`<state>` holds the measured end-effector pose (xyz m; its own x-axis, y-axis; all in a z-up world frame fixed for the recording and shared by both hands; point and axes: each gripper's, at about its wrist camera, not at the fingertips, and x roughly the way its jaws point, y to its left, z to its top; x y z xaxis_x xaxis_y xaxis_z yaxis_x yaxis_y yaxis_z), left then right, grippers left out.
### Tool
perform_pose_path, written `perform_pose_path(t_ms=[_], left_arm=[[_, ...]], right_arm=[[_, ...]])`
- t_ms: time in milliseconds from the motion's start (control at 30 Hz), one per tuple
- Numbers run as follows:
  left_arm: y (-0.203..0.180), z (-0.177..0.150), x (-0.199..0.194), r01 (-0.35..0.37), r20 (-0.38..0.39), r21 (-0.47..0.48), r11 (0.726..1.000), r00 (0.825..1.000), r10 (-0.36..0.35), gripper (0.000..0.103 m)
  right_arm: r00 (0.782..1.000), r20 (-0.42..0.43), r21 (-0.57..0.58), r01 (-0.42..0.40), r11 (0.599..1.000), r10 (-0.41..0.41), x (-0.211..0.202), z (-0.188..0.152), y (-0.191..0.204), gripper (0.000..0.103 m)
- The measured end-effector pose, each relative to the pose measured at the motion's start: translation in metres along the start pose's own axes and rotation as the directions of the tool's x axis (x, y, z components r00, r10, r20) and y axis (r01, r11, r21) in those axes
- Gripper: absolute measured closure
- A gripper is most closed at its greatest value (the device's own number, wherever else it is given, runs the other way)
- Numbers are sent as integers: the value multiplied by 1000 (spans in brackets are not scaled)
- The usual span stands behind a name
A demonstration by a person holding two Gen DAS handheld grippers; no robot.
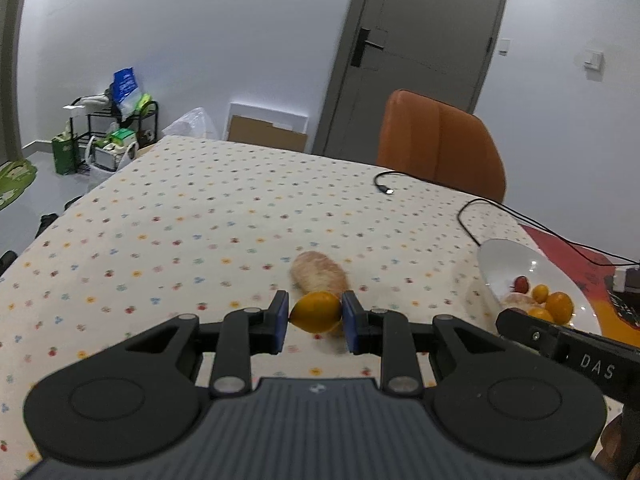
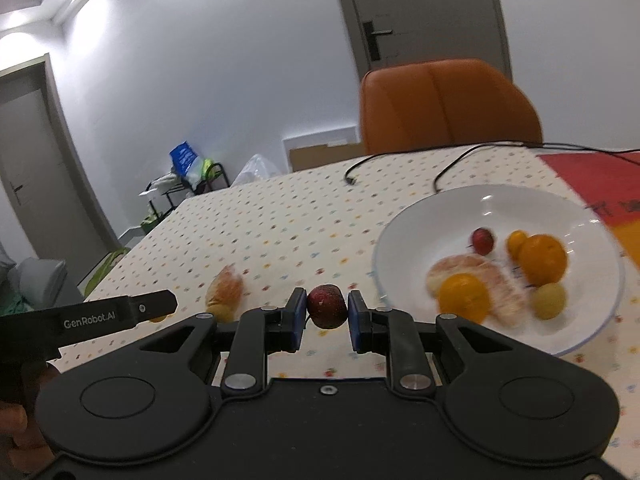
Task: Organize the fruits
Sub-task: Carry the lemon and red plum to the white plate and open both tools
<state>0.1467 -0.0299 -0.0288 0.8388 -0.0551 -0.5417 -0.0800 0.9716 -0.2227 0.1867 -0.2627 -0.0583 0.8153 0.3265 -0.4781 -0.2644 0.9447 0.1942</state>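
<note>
The desk (image 2: 256,224), under a dotted cloth, carries everything, and the white plate (image 2: 416,216) on its right side is evidently the collecting spot — several orange fruits, a peeled citrus piece, a pale round fruit and a small red one already lie in it. One peeled citrus piece (image 1: 318,272) lies out on the cloth, well apart from the plate, apparently yet to be gathered. The left gripper (image 1: 316,314) has its fingers pinching a small orange fruit (image 1: 316,312) across its width, lifted clear of the cloth. The right gripper (image 2: 326,308) pinches a dark red fruit (image 2: 327,305) the same way, just beside the plate's near rim — likely bound for it.
</note>
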Motion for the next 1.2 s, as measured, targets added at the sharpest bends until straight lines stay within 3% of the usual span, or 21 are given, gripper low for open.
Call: perform_pose_path(t_ms=[733,967,1200], left_arm=[[-71,3,7,53,14,120,991,998,-55,76],[-88,5,10,62,19,156,986,998,-65,76],[-112,7,19,88,17,195,977,996,-93,76]], right_arm=[[991,65,135,109,985,-119,-26,-6,-76,82],[983,94,163,144,976,-160,-35,-11,-97,66],[977,94,199,168,966,-189,-45,-19,-115,61]])
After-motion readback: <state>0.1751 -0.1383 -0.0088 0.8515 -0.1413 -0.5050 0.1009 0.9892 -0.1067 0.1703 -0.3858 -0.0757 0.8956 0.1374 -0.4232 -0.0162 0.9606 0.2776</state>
